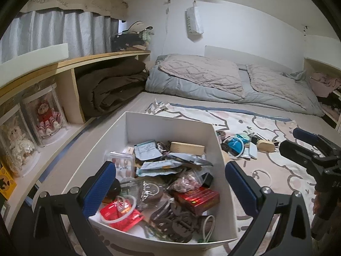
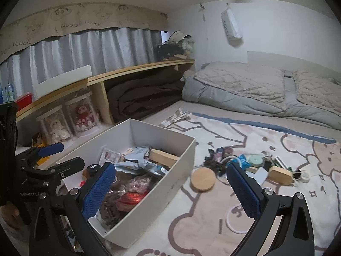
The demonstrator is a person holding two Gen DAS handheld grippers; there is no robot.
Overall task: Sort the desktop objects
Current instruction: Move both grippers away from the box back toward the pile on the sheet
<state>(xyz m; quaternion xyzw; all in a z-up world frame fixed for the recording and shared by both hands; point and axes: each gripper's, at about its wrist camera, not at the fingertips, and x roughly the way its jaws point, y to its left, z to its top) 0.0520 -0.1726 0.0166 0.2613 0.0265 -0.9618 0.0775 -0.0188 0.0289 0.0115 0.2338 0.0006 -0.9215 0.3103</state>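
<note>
Both tools spread empty, left tool (image 1: 170, 183) over white box (image 1: 168, 121), right tool (image 2: 170, 183)

left tool (image 1: 170, 188): jaws wide apart, empty | right tool (image 2: 170, 188): jaws wide apart, empty

A grey curtain (image 2: 89, 49) hangs behind a wooden shelf (image 2: 136, 68), topped by a beige valance (image 2: 70, 24) printed "GOOD LUCK". Two dolls in clear cases (image 1: 45, 117) stand in the lower shelf compartment; a folded brown blanket (image 1: 113, 87) fills the adjacent compartment. Grey-and-beige bedding (image 1: 223, 81) lies against the white wall (image 1: 245, 23). A cap (image 2: 179, 35) rests on the shelf end. A white pouch (image 1: 194, 21) hangs on the wall.
</note>
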